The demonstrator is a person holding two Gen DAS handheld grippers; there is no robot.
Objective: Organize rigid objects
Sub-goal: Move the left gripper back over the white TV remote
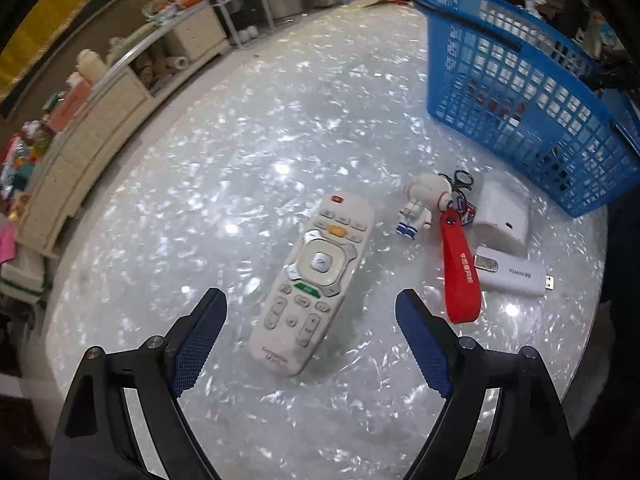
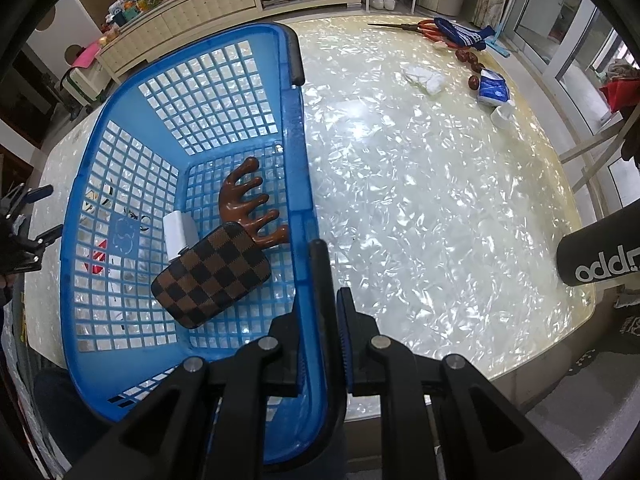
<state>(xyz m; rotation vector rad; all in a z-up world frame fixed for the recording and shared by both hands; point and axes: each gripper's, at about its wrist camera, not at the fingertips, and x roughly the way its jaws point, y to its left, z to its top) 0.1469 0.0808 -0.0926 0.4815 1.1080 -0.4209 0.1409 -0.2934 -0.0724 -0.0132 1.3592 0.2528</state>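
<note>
While the left gripper [image 1: 311, 334] hangs above the white remote [image 1: 314, 293] with its jaws spread wide, nothing is caught between them yet — the remote lies flat on the pearly bench [image 1: 248, 152], its lower end roughly in line with the gap. The risk, as I judge it, sits right there: the remote runs lengthwise away from the jaws and a little askew, so a closing pinch could catch only the rounded tail end and squirt it across that glossy top, or tip it when lifted. Just to its right lie the astronaut keychain [image 1: 420, 206] with its red strap [image 1: 458, 270], a white USB stick [image 1: 510, 276] and a white block [image 1: 502, 216]; a careless descent could snag the strap or nudge those pieces about.

Over on the other side, the right gripper [image 2: 334, 320] has its jaws drawn together on the near rim and black handle of the blue basket [image 2: 296, 128], steadying it. If that hold slackens, the light basket could slide on the bench just as something is dropped in. Inside already are a checkered case [image 2: 212, 274], a brown wooden comb [image 2: 252, 200] and a small white item [image 2: 178, 230], so there is room left, mostly toward the far end.
</note>
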